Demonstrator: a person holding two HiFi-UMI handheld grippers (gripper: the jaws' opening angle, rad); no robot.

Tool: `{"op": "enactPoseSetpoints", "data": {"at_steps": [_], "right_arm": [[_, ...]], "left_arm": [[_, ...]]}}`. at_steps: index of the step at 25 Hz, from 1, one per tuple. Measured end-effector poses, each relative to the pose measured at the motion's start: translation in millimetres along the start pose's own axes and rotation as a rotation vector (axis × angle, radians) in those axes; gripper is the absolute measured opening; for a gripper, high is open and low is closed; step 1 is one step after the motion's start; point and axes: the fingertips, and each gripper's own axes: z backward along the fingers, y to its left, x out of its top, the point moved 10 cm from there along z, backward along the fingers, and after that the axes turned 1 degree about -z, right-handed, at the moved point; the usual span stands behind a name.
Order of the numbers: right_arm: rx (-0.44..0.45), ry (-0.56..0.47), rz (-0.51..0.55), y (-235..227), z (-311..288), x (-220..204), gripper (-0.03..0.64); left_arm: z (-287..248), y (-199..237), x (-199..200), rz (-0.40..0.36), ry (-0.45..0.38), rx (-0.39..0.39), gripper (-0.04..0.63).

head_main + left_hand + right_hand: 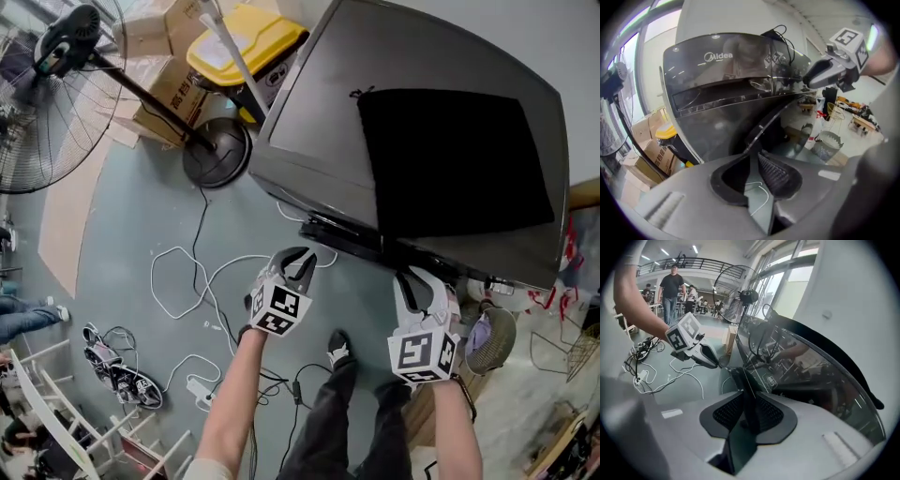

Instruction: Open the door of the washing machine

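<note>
Head view: washing machine (295,178) is a top-loader seen from above, and its door (450,159) is a dark lid lying flat and closed. The lid's front lip (352,236) runs side to side just ahead of both hands, sloping down to the picture's right. Left gripper (298,267) has its tips just short of the lip at the left part. Right gripper (419,283) has its tips up against the lip further right. Both point forward and down at it.

Left gripper view: left gripper (754,157) has its jaws a little apart. Only floor and a white cable show through the gap, so nothing is held. The lip (768,119) runs away from the tips up to the right, just beyond them. The right gripper (811,78) is visible further along the same edge.

Right gripper view: right gripper (746,397) has its jaws slightly apart and astride the lip (743,380). The dark edge sits between the pads, with no clear squeeze on it. The door (811,376) stretches off to the right, and the left gripper (717,361) is at the lip beyond.

Judgement: the right hand is better placed. The lip's long axis lies across both jaw gaps. The next move probably needs a pinch on the lip, then a lift upward and back.
</note>
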Motion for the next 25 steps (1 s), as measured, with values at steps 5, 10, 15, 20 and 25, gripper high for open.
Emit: {"op": "enactPoseSetpoints", "data": {"at_steps": [5,10,15,20,25], "right_arm": [[0.049,0.016,0.037,7,-17,1,0.135],[0.08,0.04,0.049,10,-32,-2,0.15],[0.098,0.051,0.039,6,-36,-5,0.14],[0.052,0.027,-0.001,9,-35,-7,0.138],[0.034,-0.013,-0.074,8,-35,-9,0.14]], "left_arm": [[-21,12,-4,-0.05,0.038,-0.054,0.207],[-42,16,1,-0.134,0.085,-0.151,0.253],[-58,23,5,-0.171,0.091,-0.258,0.266],[-64,24,9,-0.235,0.094,-0.325,0.27],[-75,12,9,-0.292,0.141,-0.355,0.273]]}}
